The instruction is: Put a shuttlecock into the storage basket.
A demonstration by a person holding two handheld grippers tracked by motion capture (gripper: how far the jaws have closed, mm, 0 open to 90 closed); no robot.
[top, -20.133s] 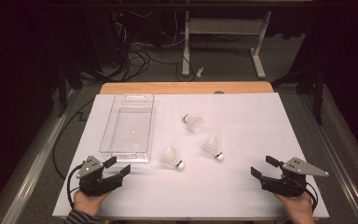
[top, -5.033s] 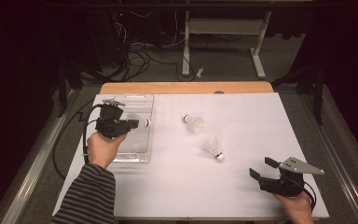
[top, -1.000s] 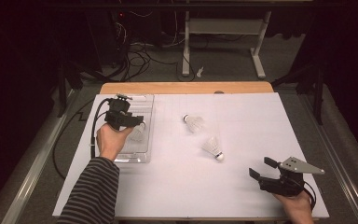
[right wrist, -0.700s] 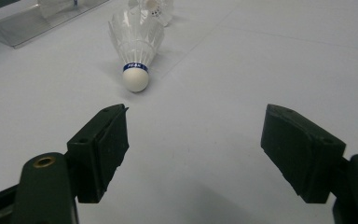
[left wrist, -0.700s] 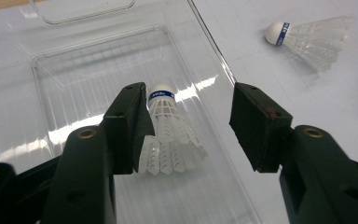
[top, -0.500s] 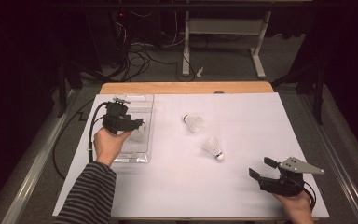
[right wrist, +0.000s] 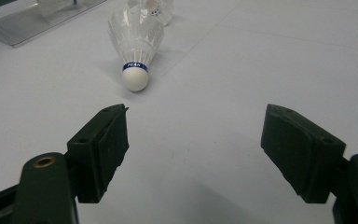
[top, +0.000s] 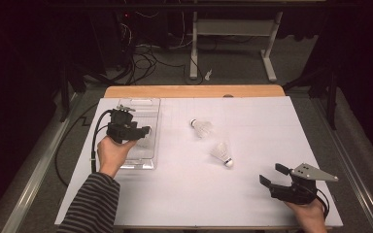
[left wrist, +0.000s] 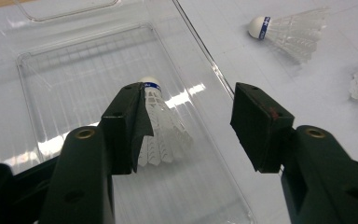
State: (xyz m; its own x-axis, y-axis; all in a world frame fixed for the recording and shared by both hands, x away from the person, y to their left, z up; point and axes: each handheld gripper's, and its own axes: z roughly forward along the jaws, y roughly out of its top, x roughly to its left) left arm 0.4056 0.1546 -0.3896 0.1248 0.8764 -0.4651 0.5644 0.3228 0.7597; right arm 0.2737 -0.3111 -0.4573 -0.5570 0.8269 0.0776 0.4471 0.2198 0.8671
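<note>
- A white shuttlecock (left wrist: 161, 123) lies inside the clear plastic tray (left wrist: 51, 79), its round cork with a blue band pointing away from the left gripper's camera and its feather skirt toward it.
- The left gripper (left wrist: 189, 126) hangs above the tray with its jaws spread apart; they have just been opening. The shuttlecock sits between them, right against the inner face of the jaw on the left of the left gripper view, and well clear of the other jaw. Whether that one pad touches the feathers I cannot tell; nothing is clamped.
- In the high view the left gripper (top: 143, 130) sits over the middle of the tray (top: 145, 162), held by the person's left hand (top: 110, 153), with a striped sleeve (top: 90, 206) behind it and a black cable looping off the table's left edge.
- Beyond the tray wall, farther out from the left gripper, a second shuttlecock (top: 202, 128) lies on its side on the white table sheet (top: 184, 194), and a third shuttlecock (top: 222, 153) lies near it, closer to the right gripper.
- The right gripper (top: 271, 175) rests at the near right corner of the sheet, jaws wide apart with nothing between them.
- In the right gripper view, the third shuttlecock (right wrist: 136, 44) lies ahead of the right gripper (right wrist: 193, 144), cork toward the camera, well apart from the pads, with the tray's corner (right wrist: 14, 23) farther off.
</note>
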